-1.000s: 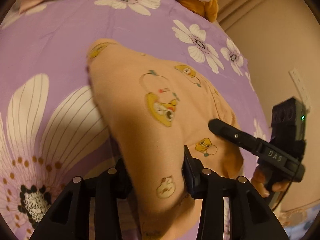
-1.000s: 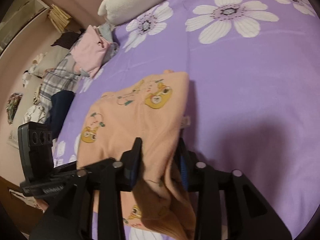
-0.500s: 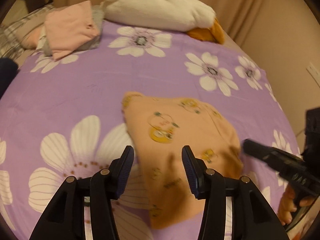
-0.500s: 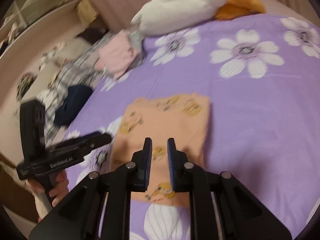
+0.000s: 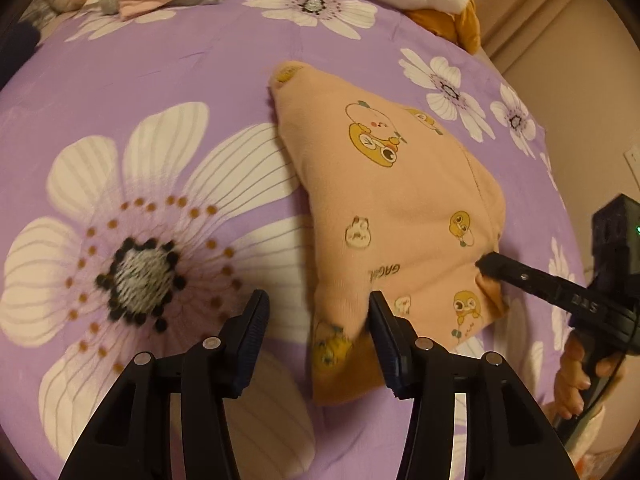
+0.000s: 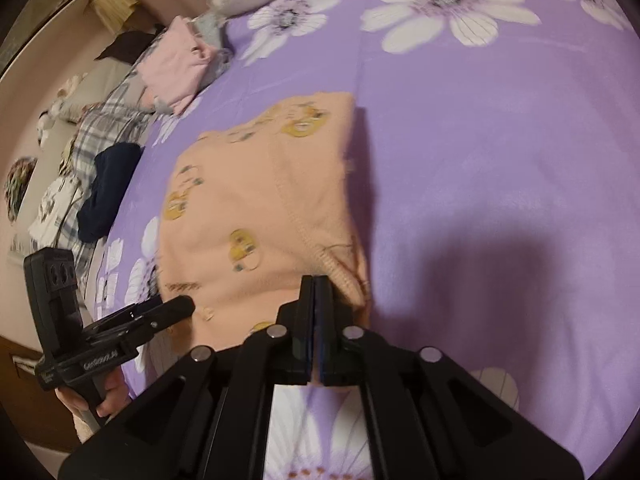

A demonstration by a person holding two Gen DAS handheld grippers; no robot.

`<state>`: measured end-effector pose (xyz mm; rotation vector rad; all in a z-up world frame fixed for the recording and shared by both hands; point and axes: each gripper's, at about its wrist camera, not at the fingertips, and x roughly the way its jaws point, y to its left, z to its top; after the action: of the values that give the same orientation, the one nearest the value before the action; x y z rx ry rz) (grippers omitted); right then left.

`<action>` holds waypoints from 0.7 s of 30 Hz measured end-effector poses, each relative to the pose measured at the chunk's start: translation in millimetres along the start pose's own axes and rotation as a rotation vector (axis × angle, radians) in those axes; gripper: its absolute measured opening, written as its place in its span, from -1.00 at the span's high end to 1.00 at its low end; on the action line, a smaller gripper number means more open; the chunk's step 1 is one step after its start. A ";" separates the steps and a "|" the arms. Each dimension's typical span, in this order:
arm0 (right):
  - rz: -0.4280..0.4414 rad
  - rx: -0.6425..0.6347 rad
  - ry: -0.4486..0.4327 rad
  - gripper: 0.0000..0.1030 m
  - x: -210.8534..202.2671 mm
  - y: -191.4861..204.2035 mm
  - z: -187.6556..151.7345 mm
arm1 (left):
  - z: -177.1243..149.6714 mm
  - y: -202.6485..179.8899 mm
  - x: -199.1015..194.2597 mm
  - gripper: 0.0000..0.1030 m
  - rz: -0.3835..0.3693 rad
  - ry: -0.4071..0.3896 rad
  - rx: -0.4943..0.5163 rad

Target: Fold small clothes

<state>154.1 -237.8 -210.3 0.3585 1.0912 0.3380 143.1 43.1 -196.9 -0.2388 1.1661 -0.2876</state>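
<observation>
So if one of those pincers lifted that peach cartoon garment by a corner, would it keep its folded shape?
Probably not. The peach garment looks soft and thin, its layers lying loose on the purple bedsheet, so it would likely droop and unfold. It also seems light, and likelier to bunch than slide if pushed.

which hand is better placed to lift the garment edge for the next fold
Right. The right gripper has just been closing on the near hem of the garment, apparently pinching it. The left gripper has just been opening, jaws loose around a corner, gripping nothing.

The word "GAGA" is printed upside down on the peach garment (image 5: 384, 216). "GenRobot.AI" is written on the left gripper (image 6: 178, 307).
</observation>
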 end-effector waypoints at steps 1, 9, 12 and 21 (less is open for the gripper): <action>0.015 -0.018 -0.006 0.81 -5.1 6.2 -2.5 | -2.8 -3.0 -4.8 0.02 0.007 -0.012 0.001; -0.054 -0.049 0.097 1.00 23.6 9.2 -16.8 | -22.8 -11.0 2.3 0.00 0.024 -0.030 0.045; 0.003 0.004 0.081 1.00 15.0 -9.4 -14.4 | -23.2 1.2 -1.2 0.00 -0.022 -0.023 0.017; -0.001 -0.011 0.049 0.83 -9.0 -9.7 -9.4 | -4.5 6.2 -30.7 0.00 0.034 -0.021 -0.014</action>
<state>142.7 -249.3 -211.3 0.3412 1.1369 0.3533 128.3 59.3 -174.1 -0.2333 1.1506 -0.2467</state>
